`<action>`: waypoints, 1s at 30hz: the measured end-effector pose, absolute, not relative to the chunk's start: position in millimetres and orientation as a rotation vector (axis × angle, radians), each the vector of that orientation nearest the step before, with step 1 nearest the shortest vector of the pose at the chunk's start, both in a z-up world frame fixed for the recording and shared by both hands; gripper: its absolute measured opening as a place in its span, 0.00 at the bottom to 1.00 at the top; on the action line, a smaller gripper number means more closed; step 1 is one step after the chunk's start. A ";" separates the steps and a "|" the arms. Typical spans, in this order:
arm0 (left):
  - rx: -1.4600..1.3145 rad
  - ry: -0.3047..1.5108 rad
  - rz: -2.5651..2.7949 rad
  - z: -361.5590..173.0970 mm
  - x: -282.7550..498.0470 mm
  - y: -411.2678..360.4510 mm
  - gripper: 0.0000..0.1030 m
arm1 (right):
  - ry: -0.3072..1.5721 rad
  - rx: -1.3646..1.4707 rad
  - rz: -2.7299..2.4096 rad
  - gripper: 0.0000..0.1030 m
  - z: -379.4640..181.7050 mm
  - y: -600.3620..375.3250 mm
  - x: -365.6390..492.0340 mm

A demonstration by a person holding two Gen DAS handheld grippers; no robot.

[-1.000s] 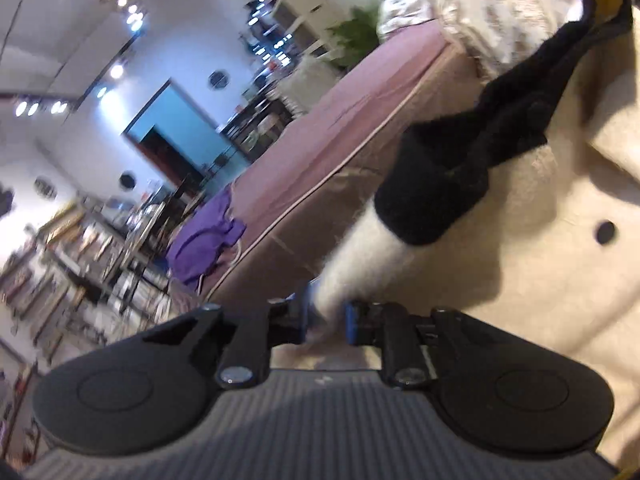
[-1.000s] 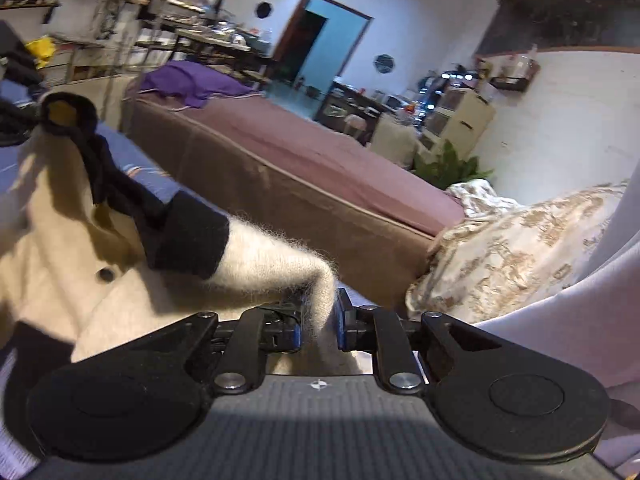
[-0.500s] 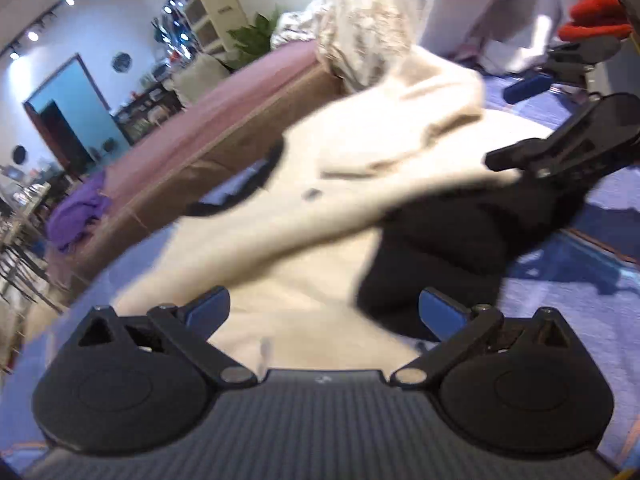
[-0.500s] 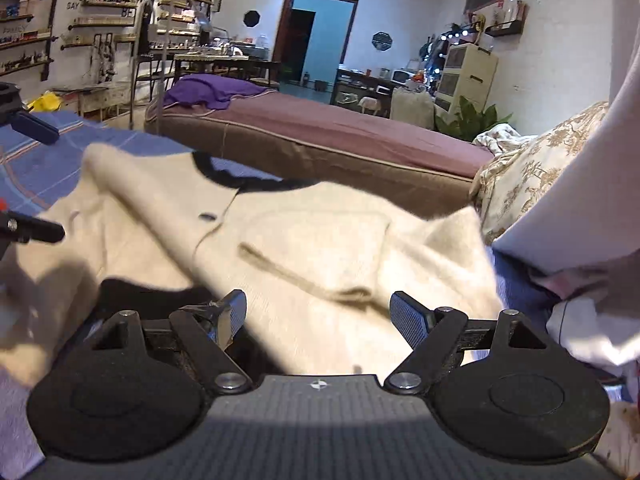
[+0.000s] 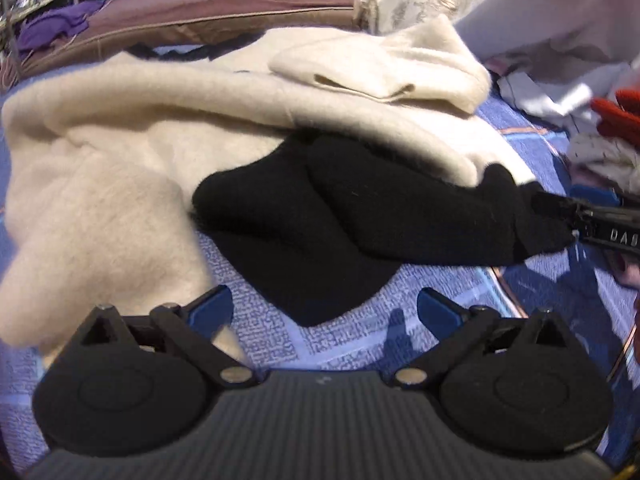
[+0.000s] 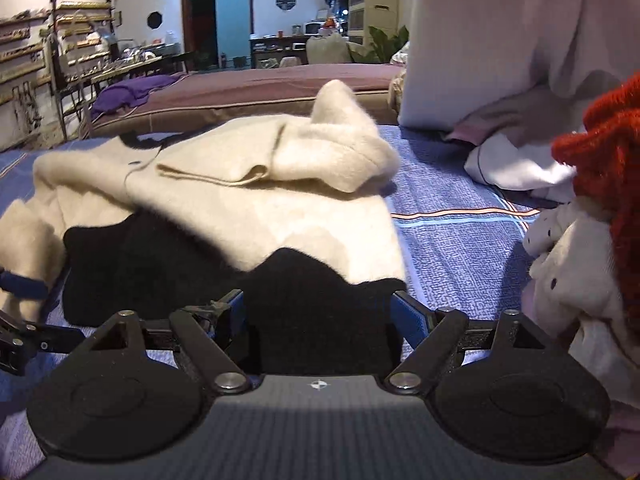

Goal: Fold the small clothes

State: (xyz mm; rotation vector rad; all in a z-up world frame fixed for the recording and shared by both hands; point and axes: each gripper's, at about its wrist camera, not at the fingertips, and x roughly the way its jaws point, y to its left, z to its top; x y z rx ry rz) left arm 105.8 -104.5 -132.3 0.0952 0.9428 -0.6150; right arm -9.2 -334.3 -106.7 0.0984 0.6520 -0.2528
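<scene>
A cream fuzzy cardigan (image 5: 168, 120) with black cuffs and hem (image 5: 328, 208) lies rumpled on the blue patterned bedspread (image 5: 280, 340). It also shows in the right wrist view (image 6: 248, 184), black hem (image 6: 320, 312) nearest. My left gripper (image 5: 324, 312) is open and empty just in front of the black part. My right gripper (image 6: 324, 312) is open, its blue fingers either side of the black hem without pinching it. The right gripper's tip shows at the right edge of the left wrist view (image 5: 600, 228).
A pile of other clothes, red knit (image 6: 600, 140) and white spotted fabric (image 6: 568, 256), lies to the right. A white pillow (image 6: 500, 40) stands behind it. A mauve bed (image 6: 260, 88) with a purple garment (image 6: 132, 92) is beyond.
Both grippers were shut on the cardigan's cream sleeves a second ago, held up. They have opened, and the cardigan now lies on the bedspread with sleeves folded inward.
</scene>
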 end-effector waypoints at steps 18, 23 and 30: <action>0.080 0.930 -0.504 -140.2 167.7 -154.4 0.34 | 0.697 0.289 -0.336 0.65 -156.8 -345.3 42.8; 0.069 0.939 -0.526 -136.8 164.9 -152.0 0.17 | 0.702 0.330 -0.337 0.24 -152.9 -345.5 44.3; 0.042 0.858 -0.556 -87.7 142.0 -100.4 0.09 | 0.594 0.606 -0.204 0.19 -117.8 -352.8 6.2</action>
